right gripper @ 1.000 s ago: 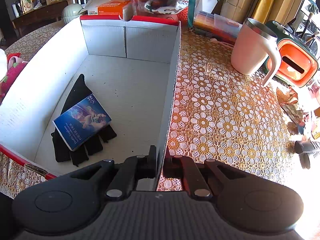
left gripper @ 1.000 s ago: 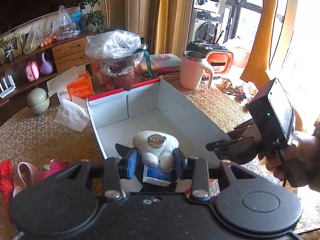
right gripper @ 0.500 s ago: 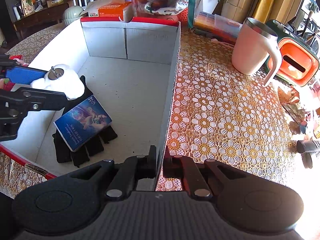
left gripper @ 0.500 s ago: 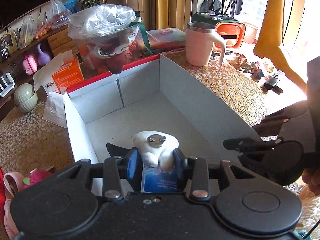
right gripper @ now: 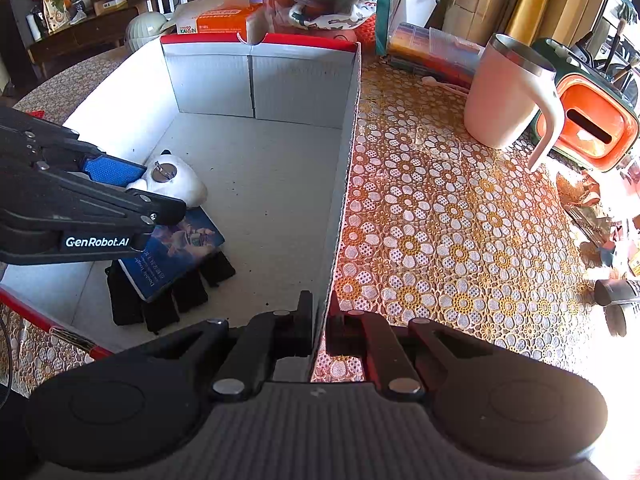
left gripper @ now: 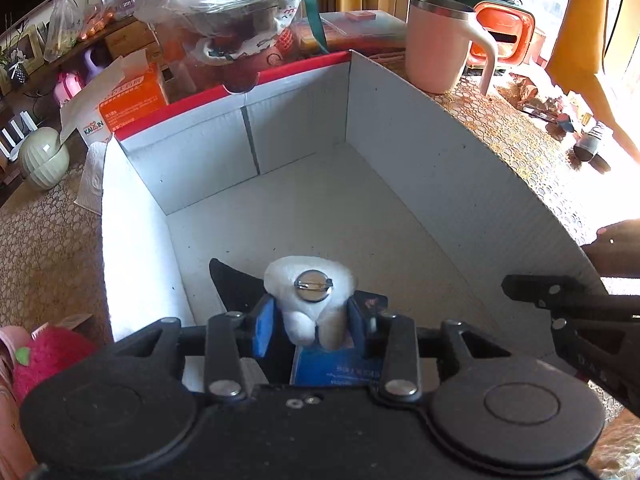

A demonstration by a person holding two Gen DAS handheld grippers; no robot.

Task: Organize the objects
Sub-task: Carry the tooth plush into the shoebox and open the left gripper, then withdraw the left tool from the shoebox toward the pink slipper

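My left gripper (left gripper: 310, 318) is shut on a small white plush toy (left gripper: 310, 296) with a metal pin on its back, holding it low inside the white cardboard box (left gripper: 440, 168). From the right wrist view the plush toy (right gripper: 176, 178) hangs just above a blue booklet (right gripper: 176, 252), which lies on a black glove (right gripper: 168, 300) on the box floor. My right gripper (right gripper: 319, 330) is shut on the box's right wall (right gripper: 344, 184) at its near end. The right gripper's fingers (left gripper: 560, 300) show at the right of the left wrist view.
On the lace tablecloth (right gripper: 440, 216) right of the box stand a pink mug (right gripper: 508, 96) and an orange and green case (right gripper: 588, 128). Behind the box are an orange tissue box (left gripper: 128, 100) and a bagged bowl (left gripper: 240, 12). A pink strawberry toy (left gripper: 52, 356) lies left of the box.
My left gripper has moved forward and down into the box with the plush toy, coming over the booklet. The right gripper has stayed on the box wall.
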